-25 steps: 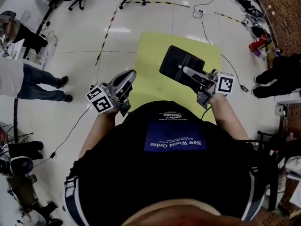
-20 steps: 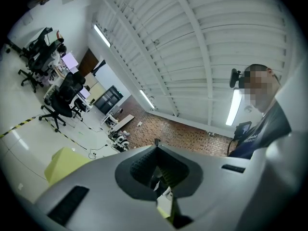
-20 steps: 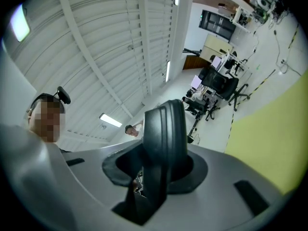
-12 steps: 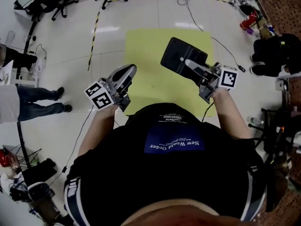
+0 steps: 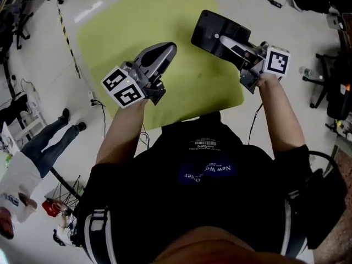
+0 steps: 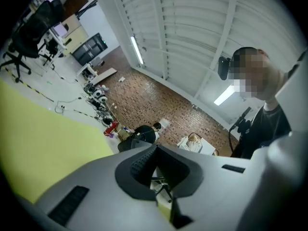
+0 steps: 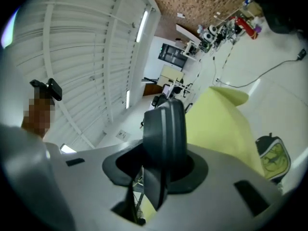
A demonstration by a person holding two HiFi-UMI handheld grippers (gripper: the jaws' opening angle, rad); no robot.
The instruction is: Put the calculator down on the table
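Saw a flat black plastic calculator [image 5: 212, 26] pinched in the grey two-jaw right gripper [image 5: 220, 37]. Closed down tight on the near end of the calculator, with most of it sticking out past the jaw tips. In the right gripper view, showed the calculator [image 7: 166, 129] thin and dark, turned edge-on. Rose straight up out of the right gripper [image 7: 161, 170] there, squeezed by the dark pads on both sides.

From the head view, hung at the right edge of the square yellow-green tabletop [image 5: 126, 26], up toward the far right corner. Lay partly over the tabletop and partly over the shiny white floor [image 5: 300, 32] in that picture. Could not tell from any view whether touching the tabletop or held a little above it.

Found the grey two-jaw left gripper [image 5: 168, 49] over the middle of the tabletop, well apart from the calculator and to its left. Pointed toward the far edge. In the left gripper view, showed the left gripper [image 6: 155, 148] closed tip to tip, with nothing held between the dark pads. Also showed a slice of the tabletop [image 6: 33, 143] low on the left.

Stood at the near edge of the tabletop in a black shirt [image 5: 209, 202], with both arms stretched out over it.
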